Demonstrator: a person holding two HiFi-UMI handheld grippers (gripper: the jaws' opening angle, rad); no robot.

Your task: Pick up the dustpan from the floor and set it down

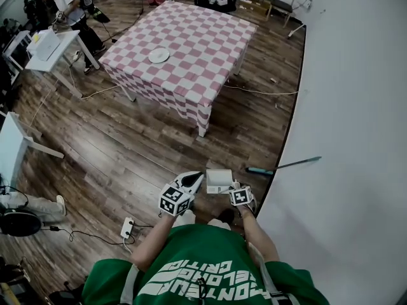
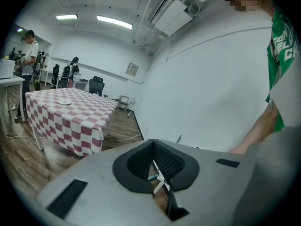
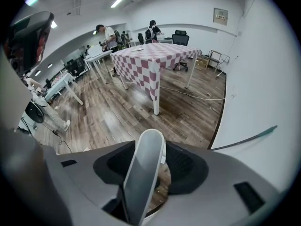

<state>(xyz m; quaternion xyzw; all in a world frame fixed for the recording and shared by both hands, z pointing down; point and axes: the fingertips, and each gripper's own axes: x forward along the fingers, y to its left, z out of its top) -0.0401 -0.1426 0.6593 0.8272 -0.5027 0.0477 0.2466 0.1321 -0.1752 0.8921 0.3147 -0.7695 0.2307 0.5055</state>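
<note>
A white dustpan (image 1: pixel 218 180) sits on the wood floor by the wall, just ahead of the person's knees. My right gripper (image 1: pixel 233 187) points steeply down at it. In the right gripper view the dustpan's pale grey handle (image 3: pixel 143 173) stands upright between the jaws of my right gripper (image 3: pixel 156 158). Floor shows between the handle and the right pad, so the jaws stand open around it. My left gripper (image 1: pixel 198 177) hovers just left of the dustpan. In the left gripper view its pads (image 2: pixel 141 161) meet at the tips with nothing held.
A broom with a teal grip (image 1: pixel 280 166) lies along the foot of the white wall (image 1: pixel 356 138). A pink-checked table (image 1: pixel 184 49) with a white plate (image 1: pixel 158 56) stands ahead. A power strip (image 1: pixel 127 227) and cable lie on the floor at the left.
</note>
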